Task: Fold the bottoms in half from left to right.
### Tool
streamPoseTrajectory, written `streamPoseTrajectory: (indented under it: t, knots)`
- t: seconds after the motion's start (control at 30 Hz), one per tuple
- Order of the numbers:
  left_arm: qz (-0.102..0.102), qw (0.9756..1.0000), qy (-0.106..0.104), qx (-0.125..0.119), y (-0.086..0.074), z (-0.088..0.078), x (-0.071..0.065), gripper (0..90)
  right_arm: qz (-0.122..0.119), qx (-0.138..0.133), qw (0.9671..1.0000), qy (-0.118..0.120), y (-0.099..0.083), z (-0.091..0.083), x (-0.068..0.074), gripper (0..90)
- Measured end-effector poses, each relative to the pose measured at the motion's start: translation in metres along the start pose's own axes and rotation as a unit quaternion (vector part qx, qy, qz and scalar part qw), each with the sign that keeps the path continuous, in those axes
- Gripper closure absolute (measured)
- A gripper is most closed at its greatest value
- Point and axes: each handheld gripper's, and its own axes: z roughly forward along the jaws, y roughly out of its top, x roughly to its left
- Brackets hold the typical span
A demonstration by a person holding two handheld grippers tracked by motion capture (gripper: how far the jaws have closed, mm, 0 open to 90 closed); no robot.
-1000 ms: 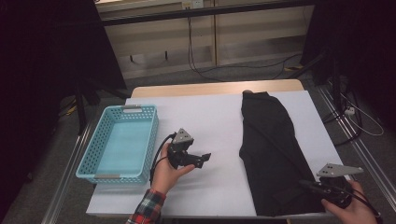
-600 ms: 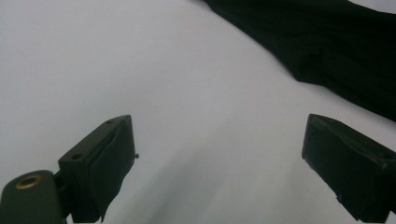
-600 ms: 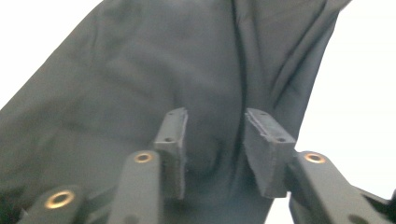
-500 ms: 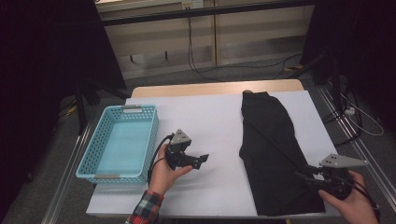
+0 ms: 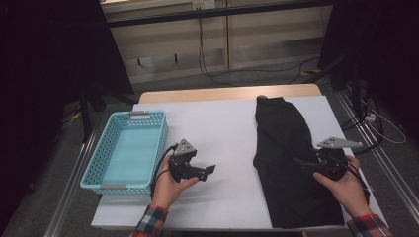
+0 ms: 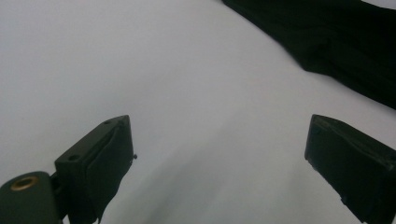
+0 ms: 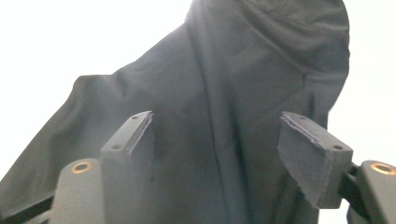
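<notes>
One black garment (image 5: 286, 158) lies lengthwise on the right half of the white table (image 5: 222, 128). The right gripper (image 5: 302, 163) hovers over it, jaws just spreading, nothing pinched. The left gripper (image 5: 210, 170) hangs wide open over bare table, beside one blue basket (image 5: 99, 170)

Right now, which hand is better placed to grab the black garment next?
The right gripper: it hovers over the black garment, jaws just opened, nothing between them. The left gripper is over bare white table.
</notes>
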Motion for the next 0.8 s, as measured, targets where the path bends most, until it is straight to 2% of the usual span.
streamPoseTrajectory:
  t: [0.13, 0.33, 0.53, 0.63, 0.73, 0.8]
  knots:
    - [-0.003, 1.0000, 0.002, -0.001, -0.002, -0.001, 0.002, 7.7, -0.004, 0.006, 1.0000, -0.001, 0.009, 0.015, 0.003, 24.3]
    - [-0.004, 1.0000, 0.004, -0.001, -0.004, -0.004, 0.004, 7.6, -0.010, 0.013, 0.9997, -0.016, 0.022, 0.033, 0.005, 21.2]
    - [-0.010, 0.9999, 0.005, -0.001, -0.005, -0.005, 0.005, 7.6, -0.017, 0.008, 0.9995, -0.026, 0.035, 0.050, 0.009, 19.8]
    - [-0.010, 0.9999, 0.003, -0.001, -0.005, -0.005, 0.005, 7.5, 0.000, 0.006, 0.9997, -0.022, 0.042, 0.058, 0.008, 18.6]
    - [-0.009, 1.0000, 0.003, 0.000, -0.005, -0.005, 0.004, 7.5, -0.014, 0.005, 0.9994, -0.032, 0.049, 0.067, 0.013, 17.9]
    - [-0.007, 1.0000, 0.003, 0.002, -0.005, -0.004, 0.004, 7.5, -0.013, 0.005, 0.9994, -0.030, 0.053, 0.073, 0.016, 17.9]
